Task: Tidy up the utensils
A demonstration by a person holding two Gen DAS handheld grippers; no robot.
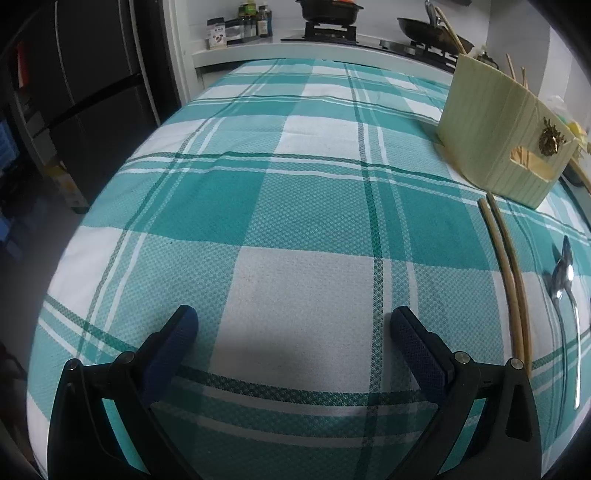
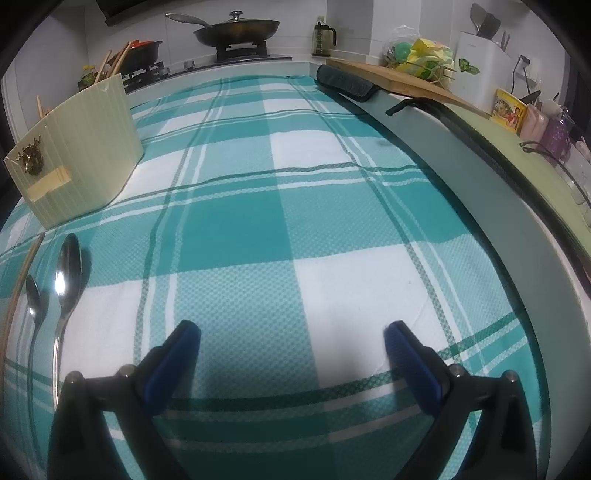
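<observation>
The left gripper [image 1: 293, 319] has its blue-padded jaws spread wide with nothing between them, above the teal-and-white checked tablecloth [image 1: 258, 206]. The right gripper [image 2: 291, 334] is likewise wide open and holds nothing. Between the two rigs lie the loose utensils: a pair of long wooden chopsticks [image 1: 511, 284] side by side, and just beside them a large shiny steel spoon [image 2: 66, 280] and a smaller steel spoon [image 2: 36, 302], all flat on the cloth. Beyond their tips stands the pale green ribbed utensil holder with a brass ornament [image 1: 495, 136] — wooden sticks poke up from its top. Only the left view shows the dark refrigerator [image 1: 92, 92] and spice jars [image 1: 240, 26]; only the right view shows the lidded frying pan [image 2: 236, 27] and a wooden cutting board [image 2: 399, 79].
</observation>
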